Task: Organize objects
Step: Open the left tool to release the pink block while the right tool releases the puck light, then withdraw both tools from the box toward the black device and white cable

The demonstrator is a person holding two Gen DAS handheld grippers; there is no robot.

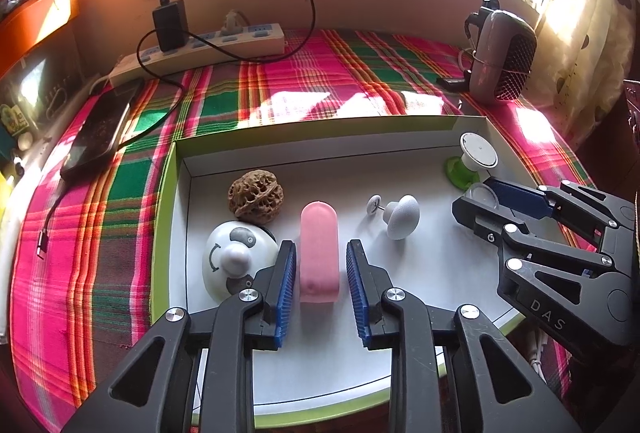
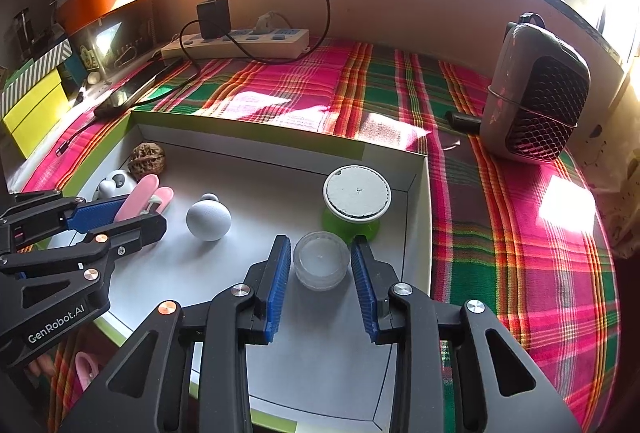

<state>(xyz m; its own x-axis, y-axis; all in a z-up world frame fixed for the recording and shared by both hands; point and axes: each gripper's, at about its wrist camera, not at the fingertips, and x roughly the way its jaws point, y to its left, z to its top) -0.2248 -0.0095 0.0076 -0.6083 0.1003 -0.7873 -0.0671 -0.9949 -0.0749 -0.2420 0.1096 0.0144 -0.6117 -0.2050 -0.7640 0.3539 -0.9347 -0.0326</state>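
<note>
Plaid tablecloth (image 1: 280, 81) under sunny window, white tray (image 1: 420, 273), both grippers' jaws apart.

panda toy (image 1: 236, 261): partly hidden | tray (image 1: 168, 217): near edge cut off

One white tray (image 1: 400, 149) with green edges holds seven small things: one walnut (image 1: 256, 197), one panda-faced figure (image 1: 236, 261), one pink clip (image 1: 319, 253), one white mushroom-shaped knob (image 1: 401, 217), one white pin (image 1: 374, 203), one green-based suction cup (image 1: 472, 157) and one clear round lid (image 2: 321, 260). Two grippers (image 1: 320, 285) (image 2: 321, 293) show at the lower edge. One power strip (image 1: 216, 47), one phone (image 1: 100, 131) and one fan heater (image 1: 502, 57) sit on one plaid cloth (image 1: 320, 73).
</note>
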